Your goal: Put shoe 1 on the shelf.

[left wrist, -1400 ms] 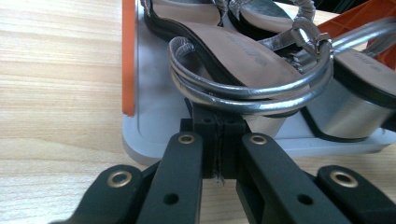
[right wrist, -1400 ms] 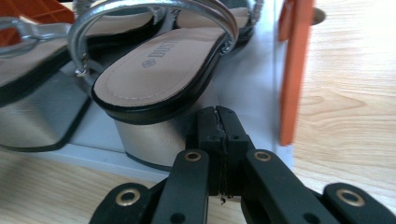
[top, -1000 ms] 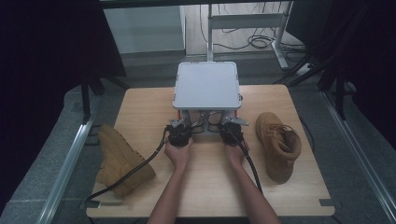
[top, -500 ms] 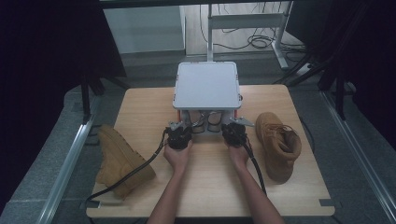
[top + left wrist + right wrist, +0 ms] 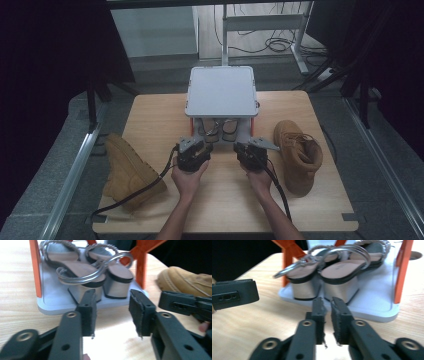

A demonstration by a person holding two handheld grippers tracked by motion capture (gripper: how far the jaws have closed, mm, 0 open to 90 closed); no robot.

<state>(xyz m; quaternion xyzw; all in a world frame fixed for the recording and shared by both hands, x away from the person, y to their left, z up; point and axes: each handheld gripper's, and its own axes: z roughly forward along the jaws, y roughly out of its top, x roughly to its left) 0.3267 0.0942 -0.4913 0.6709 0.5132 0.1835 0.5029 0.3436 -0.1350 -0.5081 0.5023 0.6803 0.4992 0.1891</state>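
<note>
A pale wooden desk sits at the centre of the high view. At its upper middle stands a small shoe rack with a flat grey top and orange posts. On its white lower shelf rests a pair of block-heeled sandals with silver metallic straps and smooth tan insoles.

The left tool and the right tool are at centre frame, just short of the rack, each held in a hand. Both are released: their jaws have just been opening, with nothing between the rough black pads. The left stands wider than the right.

A tan boot, seemingly suede, lies at lower left; its mate stands at right.
</note>
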